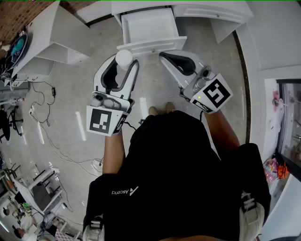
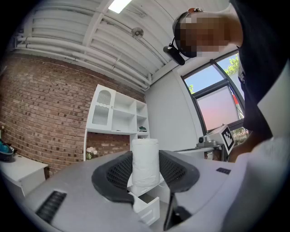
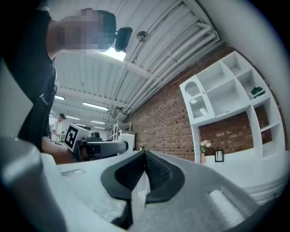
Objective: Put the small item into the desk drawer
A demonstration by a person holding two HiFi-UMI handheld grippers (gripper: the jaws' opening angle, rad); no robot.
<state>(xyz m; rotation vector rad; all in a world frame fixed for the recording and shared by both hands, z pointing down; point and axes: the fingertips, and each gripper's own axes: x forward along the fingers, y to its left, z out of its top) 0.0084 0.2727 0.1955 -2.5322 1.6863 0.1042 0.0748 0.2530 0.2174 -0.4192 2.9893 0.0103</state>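
Observation:
A small white roll (image 1: 124, 56) stands upright between the jaws of my left gripper (image 1: 125, 64), which is shut on it. In the left gripper view the roll (image 2: 144, 152) fills the gap of that gripper (image 2: 145, 168), and both black pads press its sides. The white desk drawer (image 1: 151, 45) is pulled open just ahead of the roll, and its inside looks bare. Part of the drawer (image 2: 147, 212) shows below the jaws. My right gripper (image 1: 162, 56) is beside the drawer front, shut with nothing in it; its pads (image 3: 156, 170) meet at the tips.
A white desk (image 1: 207, 12) runs along the top, with a white shelf unit (image 1: 51, 42) at the left. Cables (image 1: 47, 101) trail over the grey floor. A white counter (image 1: 270, 42) is at the right. The person's shoes (image 1: 160, 109) are below the grippers.

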